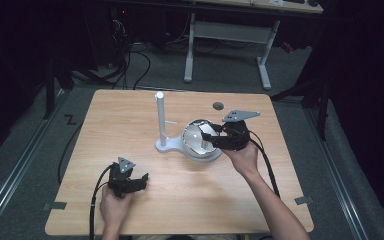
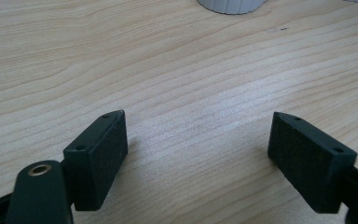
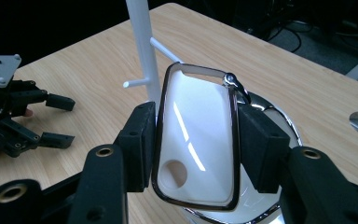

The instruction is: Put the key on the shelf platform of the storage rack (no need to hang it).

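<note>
Table: light wood, bears everything.
Stand: white post, upright mid-table.
Bowl: shiny, touching the stand's base.
Right gripper: clamped on the tag, above the bowl.
Left gripper: jaws apart, empty, low over bare table.

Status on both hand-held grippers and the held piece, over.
Right hand-held gripper shut on white dark-rimmed tag, above the shiny bowl. Left hand-held gripper open, empty. White stand close beside.

no readable text, no labels, no brand marks, no numbers, no signs on anything
</note>
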